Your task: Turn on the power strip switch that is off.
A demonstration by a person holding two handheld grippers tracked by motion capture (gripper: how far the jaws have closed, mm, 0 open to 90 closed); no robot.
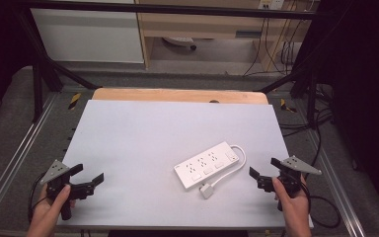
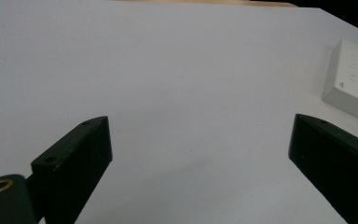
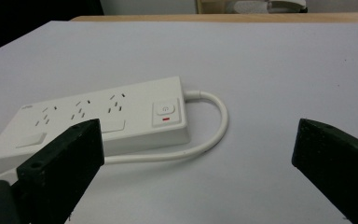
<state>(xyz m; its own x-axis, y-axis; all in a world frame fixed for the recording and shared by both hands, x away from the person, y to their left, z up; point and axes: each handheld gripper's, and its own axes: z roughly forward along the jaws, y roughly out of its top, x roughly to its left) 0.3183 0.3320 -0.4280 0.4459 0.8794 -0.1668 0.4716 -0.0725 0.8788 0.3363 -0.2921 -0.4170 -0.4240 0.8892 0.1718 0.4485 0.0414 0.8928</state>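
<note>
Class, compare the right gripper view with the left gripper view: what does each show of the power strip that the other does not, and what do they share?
Right gripper view: the power strip's socket face, its power button with a red mark, and the white cable looping from its end and back along its near side.

Left gripper view: one plain corner of the power strip at the right edge, with no sockets visible.

Both: the white tabletop, and an open gripper's two black jaws spread wide, holding nothing: the left gripper and the right gripper.
</note>
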